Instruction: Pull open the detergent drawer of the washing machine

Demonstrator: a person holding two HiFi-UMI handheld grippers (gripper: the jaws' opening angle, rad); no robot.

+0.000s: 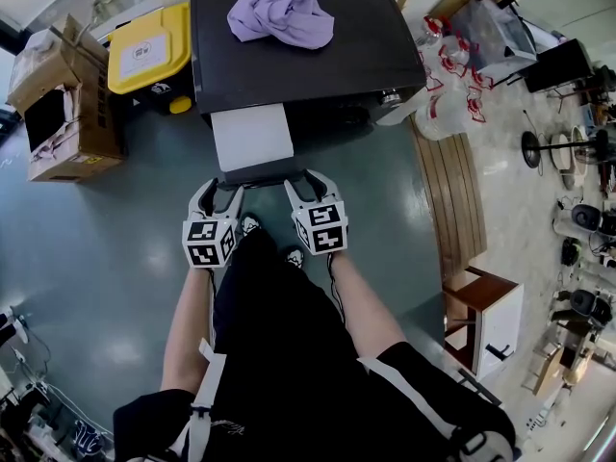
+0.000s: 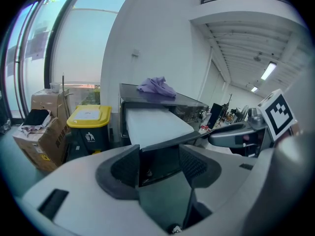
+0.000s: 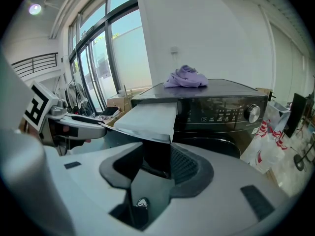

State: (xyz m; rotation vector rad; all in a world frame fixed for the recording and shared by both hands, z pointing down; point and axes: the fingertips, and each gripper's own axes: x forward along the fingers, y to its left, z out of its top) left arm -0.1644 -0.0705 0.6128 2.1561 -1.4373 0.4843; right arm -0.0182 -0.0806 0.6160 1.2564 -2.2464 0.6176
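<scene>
The black washing machine (image 1: 375,56) stands ahead with a lilac cloth (image 1: 284,8) bunched on its top. Its detergent drawer (image 1: 252,136), white on top with a dark front panel, sticks far out toward me. My left gripper (image 1: 221,189) straddles the left end of that front panel and my right gripper (image 1: 306,181) the right end. In the left gripper view the dark panel fills the space between the pads of the left gripper (image 2: 160,163). The right gripper (image 3: 156,166) has the panel's corner between its pads, below the drawer (image 3: 150,117).
A yellow-lidded bin (image 1: 149,51) and open cardboard boxes (image 1: 63,104) stand left of the machine. Plastic bags (image 1: 448,94) and a slatted wooden platform (image 1: 452,191) lie to its right, with a small cabinet (image 1: 486,320) nearer me. My feet are just under the drawer.
</scene>
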